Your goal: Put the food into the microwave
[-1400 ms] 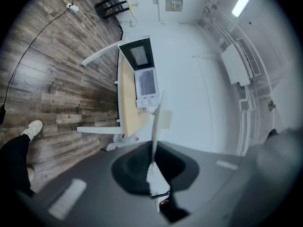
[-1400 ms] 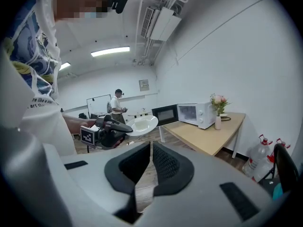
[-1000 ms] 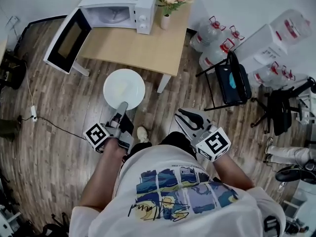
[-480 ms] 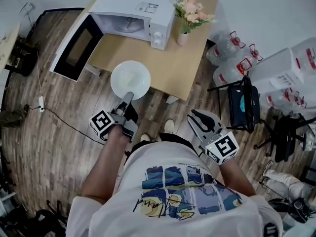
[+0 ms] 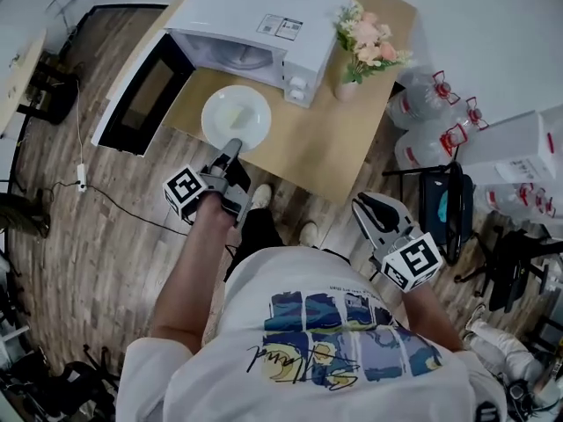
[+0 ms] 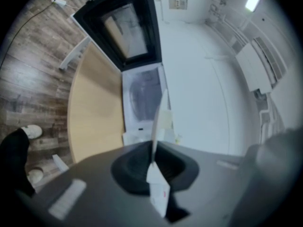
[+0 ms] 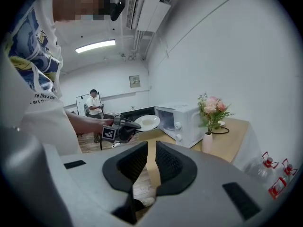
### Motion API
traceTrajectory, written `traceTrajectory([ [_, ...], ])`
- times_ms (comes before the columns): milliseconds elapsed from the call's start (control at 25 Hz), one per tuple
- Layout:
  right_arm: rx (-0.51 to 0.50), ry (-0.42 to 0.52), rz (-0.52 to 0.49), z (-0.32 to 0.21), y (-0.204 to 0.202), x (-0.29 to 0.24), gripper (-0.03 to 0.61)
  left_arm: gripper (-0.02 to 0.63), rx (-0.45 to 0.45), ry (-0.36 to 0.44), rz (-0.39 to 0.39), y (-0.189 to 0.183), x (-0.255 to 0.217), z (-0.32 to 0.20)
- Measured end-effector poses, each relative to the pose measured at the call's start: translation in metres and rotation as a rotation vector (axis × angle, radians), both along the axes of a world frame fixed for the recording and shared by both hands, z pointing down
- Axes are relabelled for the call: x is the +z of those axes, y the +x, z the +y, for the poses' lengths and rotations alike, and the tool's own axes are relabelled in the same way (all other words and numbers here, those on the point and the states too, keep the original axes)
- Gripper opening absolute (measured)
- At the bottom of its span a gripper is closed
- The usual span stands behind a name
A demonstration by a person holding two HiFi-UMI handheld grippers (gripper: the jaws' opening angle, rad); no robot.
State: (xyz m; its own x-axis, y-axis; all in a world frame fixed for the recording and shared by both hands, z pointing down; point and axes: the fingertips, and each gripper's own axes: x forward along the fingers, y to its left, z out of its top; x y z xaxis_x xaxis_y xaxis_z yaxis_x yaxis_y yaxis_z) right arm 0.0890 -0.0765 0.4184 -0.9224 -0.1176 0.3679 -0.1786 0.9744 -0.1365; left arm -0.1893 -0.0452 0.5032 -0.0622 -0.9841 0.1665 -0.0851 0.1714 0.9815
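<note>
- While the left gripper (image 5: 232, 148) is clenched on the near rim of a white plate (image 5: 236, 114), the plate is held in the air over the front part of the wooden table (image 5: 308, 152). It is just short of the microwave (image 5: 264, 16) and not inside it.
- Seen along the left gripper's own jaws, the plate shows edge-on as a thin white line pinched between the two dark pads, with the microwave's cavity straight beyond it.
- Food (image 5: 230, 114) on the plate is only a pale yellowish patch near the middle — too faint from above to say what it is.
- The microwave stands at the table's far end; its door (image 5: 141, 90) is swung wide open to the left, past the table edge and over the plank floor (image 5: 79, 262).
- The right gripper (image 5: 364, 204) is held low by the person's right side, off the table's near edge and well apart from the plate — its jaws stand a narrow gap apart with nothing between them.
- A vase of pink flowers (image 5: 361, 55) stands on the table just right of the microwave, and water bottles (image 5: 431, 117) are on the floor beyond the table's right side.
</note>
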Motion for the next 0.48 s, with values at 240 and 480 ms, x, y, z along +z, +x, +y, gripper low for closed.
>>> traceTrajectory([
  [240,0.113,0.025,0.007,-0.043,-0.049,-0.011,0.043,0.017,0.031,-0.002,0.015,-0.067,0.012,-0.054],
  [480,0.188,0.041,0.027,-0.06,-0.095,-0.018,0.043,0.017,0.078,-0.03,0.029,-0.125,0.037,-0.104],
])
